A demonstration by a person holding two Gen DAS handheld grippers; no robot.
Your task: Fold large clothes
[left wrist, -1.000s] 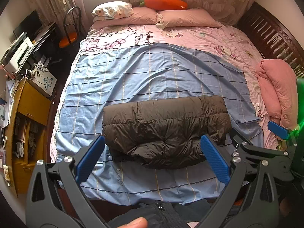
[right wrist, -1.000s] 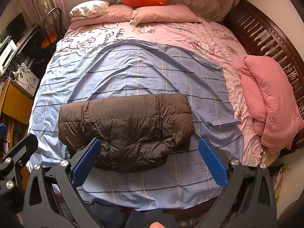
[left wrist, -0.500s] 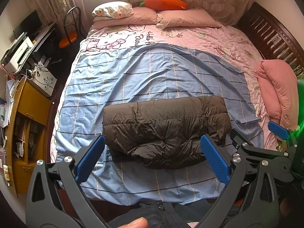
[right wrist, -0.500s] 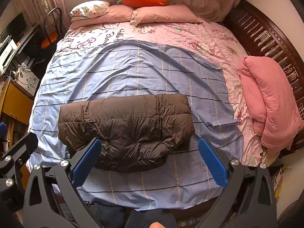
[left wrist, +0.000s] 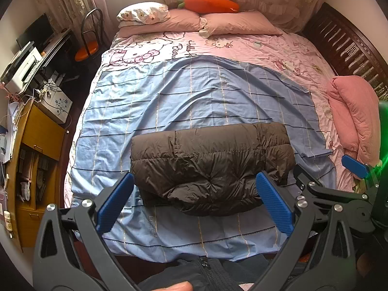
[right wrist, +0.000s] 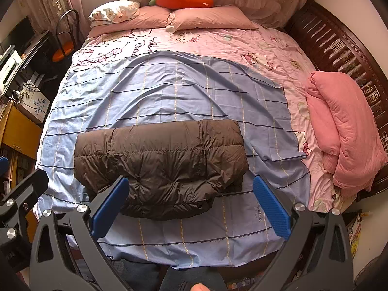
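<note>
On the blue sheet the jacket lies folded into a compact bundle, seemingly finished, with my left gripper and right gripper both spread wide, holding nothing, just short of it.

Beneath the folded brown jacket, we cannot see its underside or how its sleeves lie. Left of the left gripper, the yellow cabinet runs out of frame, its shelf contents too small for us to identify.

"Hello K…" script on pink bedsheet, partly covered
</note>
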